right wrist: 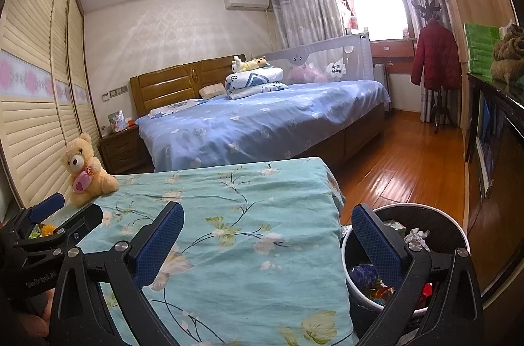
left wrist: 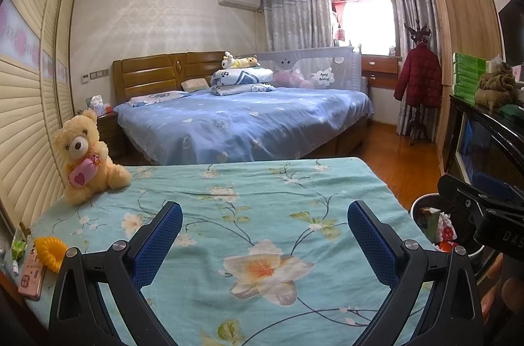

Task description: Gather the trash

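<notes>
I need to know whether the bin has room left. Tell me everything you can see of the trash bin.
The trash bin is round, with a dark inner wall and pale outside, standing upright on the wooden floor beside the floral-sheeted bed. It holds mixed trash: crumpled white paper, red and blue wrappers. The fill sits below the rim. The right gripper, open, hovers partly over it.

Both cameras sit low and close over the floral sheet (left wrist: 262,215), facing the blue bed (left wrist: 249,120) and window (left wrist: 366,18). The right one hangs further right, over the bin (right wrist: 406,247). Both catch the teddy (left wrist: 85,156).
</notes>
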Demonstrator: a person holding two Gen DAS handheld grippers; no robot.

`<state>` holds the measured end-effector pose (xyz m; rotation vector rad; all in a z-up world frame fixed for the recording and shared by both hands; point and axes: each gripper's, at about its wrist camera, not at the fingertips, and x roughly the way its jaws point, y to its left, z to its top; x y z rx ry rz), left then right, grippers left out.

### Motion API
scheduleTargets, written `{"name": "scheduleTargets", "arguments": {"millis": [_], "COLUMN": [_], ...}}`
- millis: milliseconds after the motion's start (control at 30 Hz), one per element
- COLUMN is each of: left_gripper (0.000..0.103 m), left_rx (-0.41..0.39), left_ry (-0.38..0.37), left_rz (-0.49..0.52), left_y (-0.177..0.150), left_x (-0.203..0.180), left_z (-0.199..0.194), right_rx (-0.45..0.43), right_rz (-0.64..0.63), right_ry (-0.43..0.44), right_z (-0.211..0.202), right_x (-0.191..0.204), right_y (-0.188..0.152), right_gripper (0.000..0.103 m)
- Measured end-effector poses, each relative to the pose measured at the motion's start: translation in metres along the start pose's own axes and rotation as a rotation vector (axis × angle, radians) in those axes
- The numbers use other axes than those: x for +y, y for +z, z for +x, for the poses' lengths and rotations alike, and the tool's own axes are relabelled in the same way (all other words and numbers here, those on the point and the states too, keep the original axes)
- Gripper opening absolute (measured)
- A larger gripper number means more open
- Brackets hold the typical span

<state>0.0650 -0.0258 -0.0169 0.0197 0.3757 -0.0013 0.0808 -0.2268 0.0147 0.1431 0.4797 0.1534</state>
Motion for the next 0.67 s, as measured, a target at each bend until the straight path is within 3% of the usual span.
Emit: {"name": "scheduleTargets", "arguments": {"millis": [667], "left_gripper": [0.102], "left_rx": [0.053], "left_ry": [-0.012], "left_rz": [-0.023], "left_y": [-0.005], "left_x": [0.010], "left_z": [0.012], "right_rx": [0.061], "right_rz": [0.009], "right_ry": [-0.005], "right_z": [0.014], "right_x": [0.003], "right_y": [-0.012], "right_gripper": [0.103]}}
